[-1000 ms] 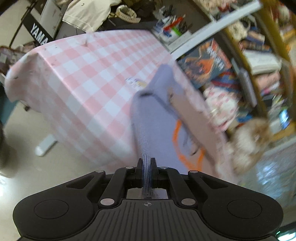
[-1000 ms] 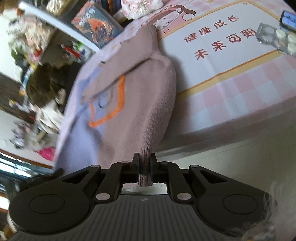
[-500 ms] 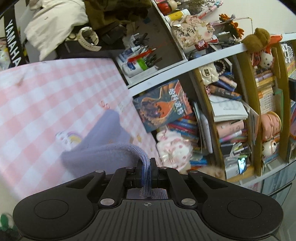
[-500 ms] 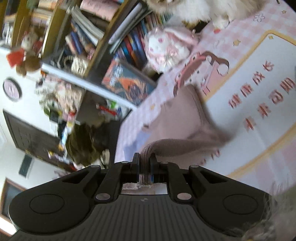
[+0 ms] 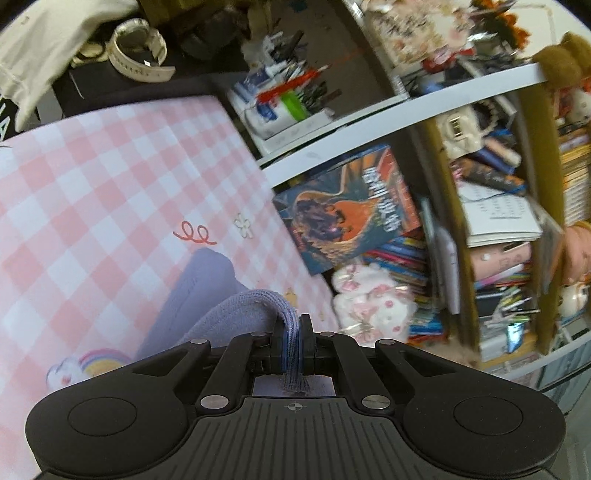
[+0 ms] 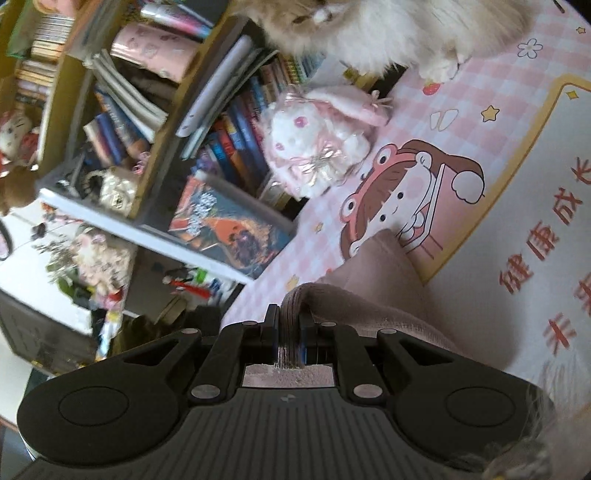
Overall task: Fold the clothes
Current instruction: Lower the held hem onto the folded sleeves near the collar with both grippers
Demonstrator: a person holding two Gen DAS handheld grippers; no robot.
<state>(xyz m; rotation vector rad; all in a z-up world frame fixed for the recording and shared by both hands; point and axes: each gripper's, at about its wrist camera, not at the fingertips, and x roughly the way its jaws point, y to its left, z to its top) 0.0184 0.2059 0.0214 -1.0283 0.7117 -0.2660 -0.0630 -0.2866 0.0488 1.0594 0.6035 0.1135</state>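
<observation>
- Garment [image 5: 207, 291] lies on the tablecloth [image 5: 92, 192], ahead-left of the left jaws.
- Bookshelf [image 5: 480, 206] stands right of them, apparently behind the table.

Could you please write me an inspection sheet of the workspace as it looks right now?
Surface: table under a pink checked cloth with cartoon prints and a white panel of red characters.
Job's things: one knit garment, lavender at the left gripper, mauve at the right, lying on the cloth with both gripped edges lifted.
Clutter: pink plush rabbit at the table's back edge; furry animal on the cloth.
Grippers: left gripper and right gripper each pinch an edge of the garment.
Cables: nothing seen.
Surroundings: crowded bookshelf behind the table, picture book leaning against it, pens, toys.
</observation>
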